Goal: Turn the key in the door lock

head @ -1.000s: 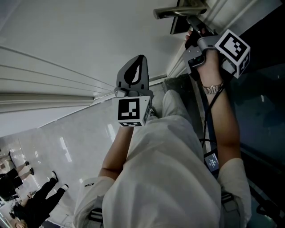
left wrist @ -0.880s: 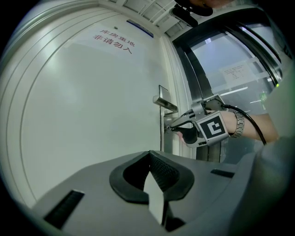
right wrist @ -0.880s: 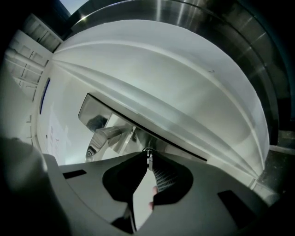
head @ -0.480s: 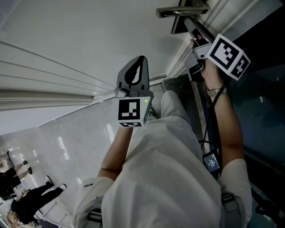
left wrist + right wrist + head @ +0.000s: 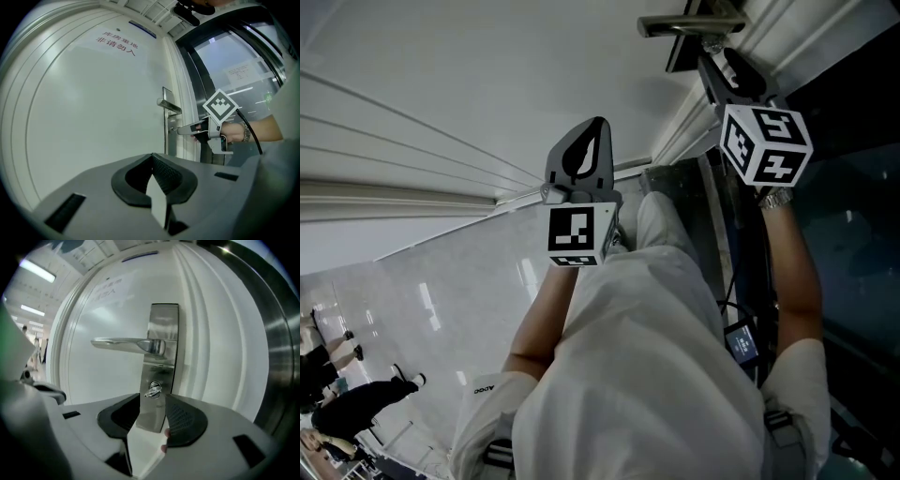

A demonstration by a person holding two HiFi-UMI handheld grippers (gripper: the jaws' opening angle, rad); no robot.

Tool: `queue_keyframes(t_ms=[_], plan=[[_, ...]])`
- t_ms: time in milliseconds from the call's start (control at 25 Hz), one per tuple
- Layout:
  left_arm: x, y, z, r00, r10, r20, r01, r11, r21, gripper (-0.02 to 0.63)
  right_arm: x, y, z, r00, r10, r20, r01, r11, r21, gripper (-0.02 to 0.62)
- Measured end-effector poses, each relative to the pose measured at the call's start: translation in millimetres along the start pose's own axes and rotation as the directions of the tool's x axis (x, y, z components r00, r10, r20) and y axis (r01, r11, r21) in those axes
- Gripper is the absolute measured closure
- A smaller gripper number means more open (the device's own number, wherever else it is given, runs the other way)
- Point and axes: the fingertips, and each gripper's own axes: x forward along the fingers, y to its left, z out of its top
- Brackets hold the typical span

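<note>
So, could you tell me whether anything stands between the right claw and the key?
Nothing visible does. The right claw, whose jaws have just been opening, stands open and empty straight in front of the key in the lock. The handle sits above, clear of the line.

Light: even, cool, indoor. Door (image 5: 441, 75) bright, near washed-out in head view, with soft shadow lines along its mouldings. Strip lights (image 5: 35, 269) blown out at upper left of right gripper view. Floor (image 5: 441, 309) glossy, streaked with reflections. Lock plate (image 5: 163, 324) carries mild glare. Glass panel (image 5: 853, 216) dark in head view. Both gripper views: heavy fisheye bending, black corners, nearest foreground soft.
</note>
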Motion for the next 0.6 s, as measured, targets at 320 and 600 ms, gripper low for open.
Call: queue_keyframes(t_ms=[320, 600], plan=[[5.5, -5.7, -1.4, 1.0, -0.015, 0.001, 0.015, 1.0, 0.002, 0.598, 0.4, 3.9, 8.6, 0.982, -0.187, 0.007, 0.143, 0.725, -0.673, 0.445], [10.1, -9.0, -3.8, 1.0, -0.025, 0.001, 0.025, 1.0, 0.003, 0.598, 7.1, 9.6, -5.0, 0.967, -0.252, 0.039, 0.141, 0.401, -0.905, 0.446]])
